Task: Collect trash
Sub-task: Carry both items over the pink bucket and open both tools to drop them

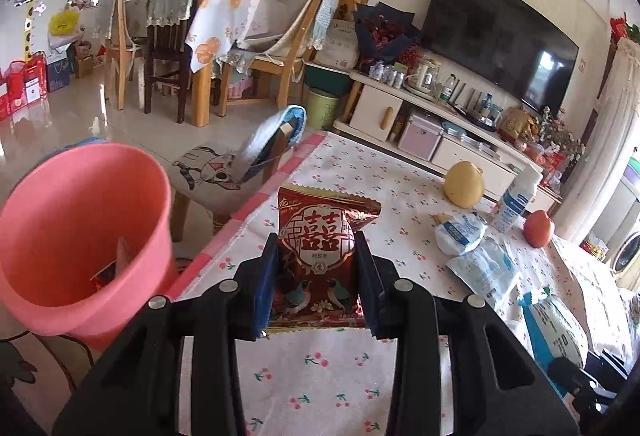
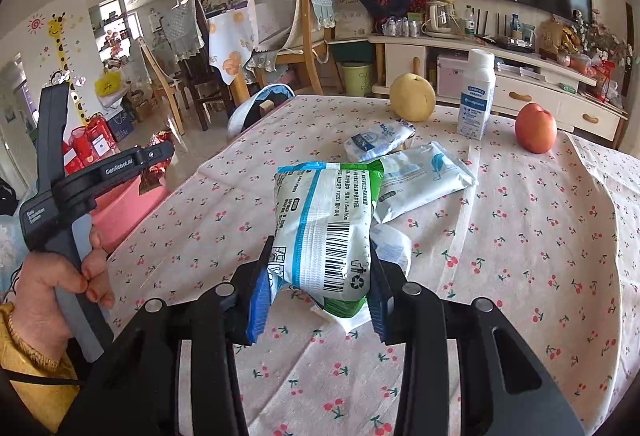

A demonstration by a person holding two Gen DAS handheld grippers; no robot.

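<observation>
My left gripper is shut on a red snack wrapper and holds it above the table's left edge, right of the pink bin. The bin holds a red scrap. My right gripper is shut on a white, blue and green packet above the cherry-print tablecloth. Two white-blue wrappers lie beyond it on the table, also in the left wrist view. The left gripper's handle and the hand holding it show at the left of the right wrist view.
A yellow pear, a white bottle and a red apple stand at the table's far side. A stool with a cat cushion is beyond the bin. Chairs, a TV cabinet and a green bin stand behind.
</observation>
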